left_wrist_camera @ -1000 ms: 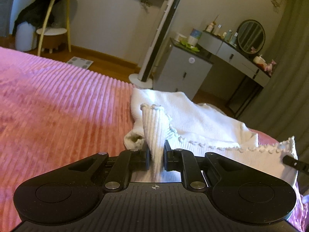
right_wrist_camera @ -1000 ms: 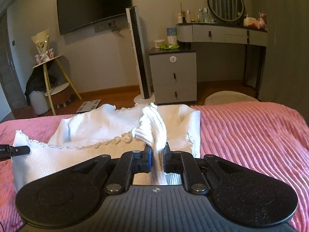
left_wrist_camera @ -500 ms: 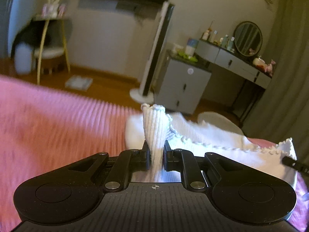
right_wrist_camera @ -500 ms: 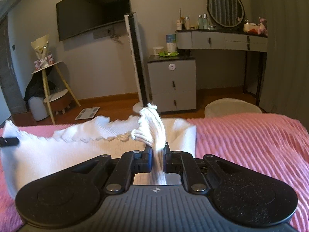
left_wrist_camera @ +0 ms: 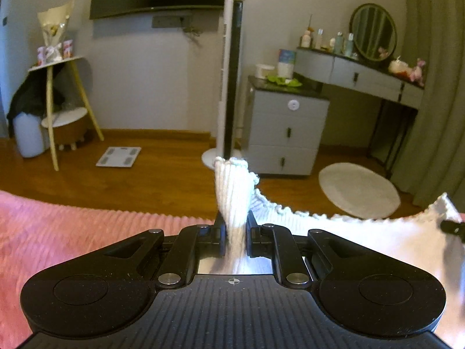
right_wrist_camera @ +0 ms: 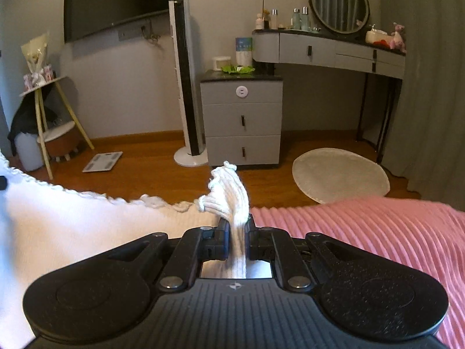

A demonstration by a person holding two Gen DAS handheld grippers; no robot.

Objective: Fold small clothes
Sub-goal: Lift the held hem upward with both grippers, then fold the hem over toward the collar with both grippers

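Note:
A small white ribbed knit garment (left_wrist_camera: 348, 238) with a scalloped edge hangs stretched between my two grippers above the pink bed. My left gripper (left_wrist_camera: 234, 226) is shut on one bunched corner, which sticks up between the jaws. My right gripper (right_wrist_camera: 237, 226) is shut on the other corner; the garment (right_wrist_camera: 72, 226) spreads out to its left. In the left wrist view the right gripper's tip (left_wrist_camera: 452, 226) shows at the far right edge. The lower part of the garment is hidden behind the gripper bodies.
A pink ribbed bedspread (left_wrist_camera: 72, 232) (right_wrist_camera: 377, 232) lies below. Beyond the bed's edge are a wooden floor, a tower fan (right_wrist_camera: 187, 87), a grey drawer unit (right_wrist_camera: 242, 119), a dressing table (right_wrist_camera: 334, 49), a round rug (right_wrist_camera: 340, 174) and a scale (left_wrist_camera: 119, 157).
Both grippers have lifted the garment off the bed. It lay spread on the bedspread a second ago and now hangs taut between them, with the floor in view beyond.

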